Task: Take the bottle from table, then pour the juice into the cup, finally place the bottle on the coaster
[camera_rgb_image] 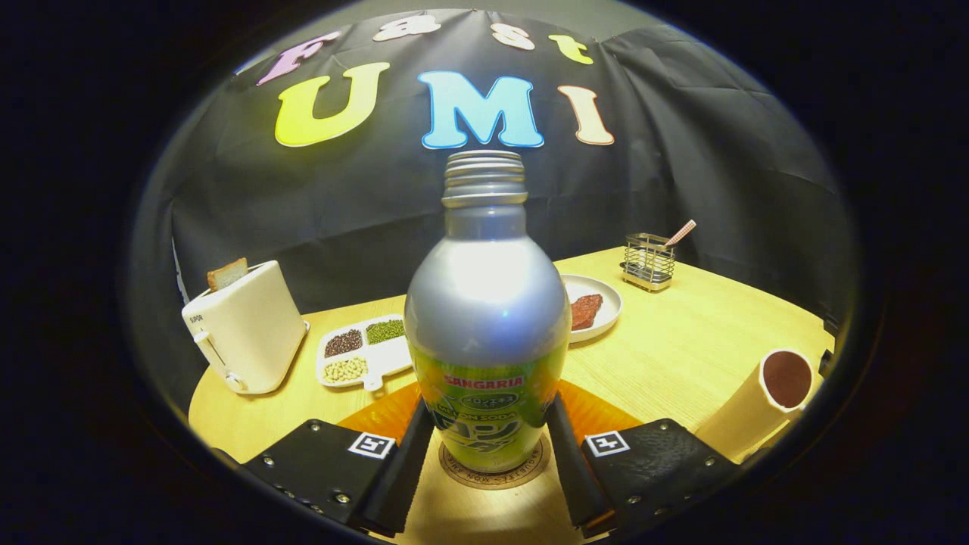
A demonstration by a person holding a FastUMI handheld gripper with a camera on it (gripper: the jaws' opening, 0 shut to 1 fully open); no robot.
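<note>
The bottle [487, 333] stands on the coaster [496, 471] between the tool's [488, 454] fingers, toaster [246, 327] and tray [365, 351] behind left, plate [602, 306] behind, cup [764, 397] right

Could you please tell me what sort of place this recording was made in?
Probably a mock kitchen table in a booth: a toaster holding bread, a divided dish of beans and a plate sit on the wooden table. The gripper flanks a bottle on its coaster.

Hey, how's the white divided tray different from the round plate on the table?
The divided tray is squarish with compartments holding dark, green and pale beans; the round plate is one open dish holding a reddish-brown piece of food. The tray lies beside the toaster, the plate nearer the wire rack. Both are white, lying flat beyond the bottle between the tool's fingers.
</note>
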